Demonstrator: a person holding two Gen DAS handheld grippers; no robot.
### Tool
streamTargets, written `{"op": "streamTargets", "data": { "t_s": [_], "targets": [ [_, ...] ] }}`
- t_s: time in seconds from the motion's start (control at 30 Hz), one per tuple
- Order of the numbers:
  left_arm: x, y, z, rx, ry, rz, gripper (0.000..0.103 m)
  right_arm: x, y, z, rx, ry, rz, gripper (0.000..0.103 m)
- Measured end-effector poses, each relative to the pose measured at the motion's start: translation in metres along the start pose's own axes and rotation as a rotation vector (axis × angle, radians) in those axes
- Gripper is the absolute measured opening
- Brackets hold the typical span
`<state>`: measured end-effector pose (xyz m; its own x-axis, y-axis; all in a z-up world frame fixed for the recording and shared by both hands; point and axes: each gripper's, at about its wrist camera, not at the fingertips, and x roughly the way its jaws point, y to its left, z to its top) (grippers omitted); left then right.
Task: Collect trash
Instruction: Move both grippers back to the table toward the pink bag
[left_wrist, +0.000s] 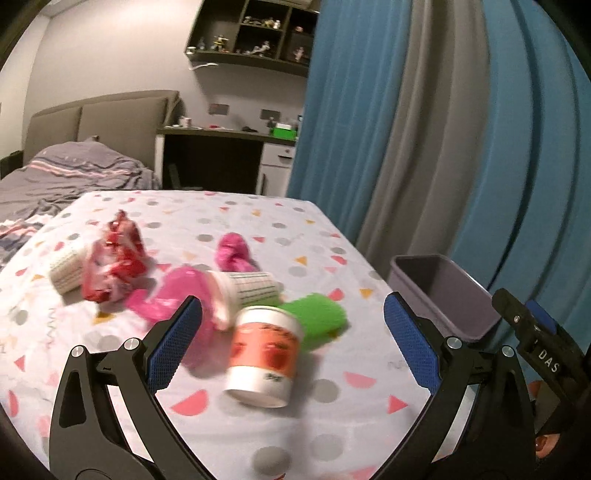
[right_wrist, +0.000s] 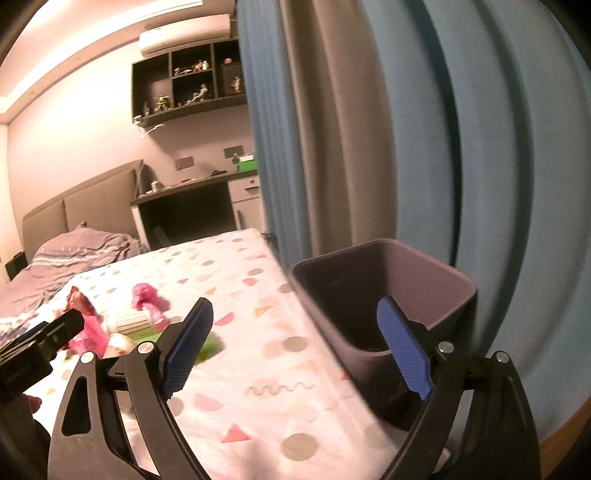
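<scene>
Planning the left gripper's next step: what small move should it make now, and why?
Probably ease the left gripper forward and down around the red-label cup. Its jaws are open and empty, the cup lies on its side nearest between them, and the bin stands just past the table's right edge.

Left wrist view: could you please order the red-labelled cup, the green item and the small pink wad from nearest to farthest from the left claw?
Measured from the open left claw:
1. Red-labelled cup, lying between the fingers, right of centre.
2. Green item, just behind the cup, to its right.
3. Small pink wad, farther back, mid-table.
</scene>
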<state>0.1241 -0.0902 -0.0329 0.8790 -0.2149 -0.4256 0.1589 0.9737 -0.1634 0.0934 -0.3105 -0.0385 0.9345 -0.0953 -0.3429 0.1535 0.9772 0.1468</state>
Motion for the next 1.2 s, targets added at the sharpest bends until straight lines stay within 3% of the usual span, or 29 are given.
{"op": "streamTargets", "data": {
  "t_s": [0.3, 0.77, 1.2],
  "targets": [
    [-0.008, 0.035, -0.001, -0.034, -0.014, 0.059, 0.097, -0.001, 0.034, -0.004, -0.032, 0.006, 0.041, 0.087],
    [0.010, 0.069, -0.008, -0.067, 0.020, 0.101, 0.097, 0.012, 0.050, -0.010, -0.043, 0.029, 0.060, 0.087],
    [0.043, 0.084, -0.016, -0.022, 0.107, 0.057, 0.097, 0.028, 0.054, -0.020, -0.036, 0.075, 0.076, 0.087]
  ]
}}
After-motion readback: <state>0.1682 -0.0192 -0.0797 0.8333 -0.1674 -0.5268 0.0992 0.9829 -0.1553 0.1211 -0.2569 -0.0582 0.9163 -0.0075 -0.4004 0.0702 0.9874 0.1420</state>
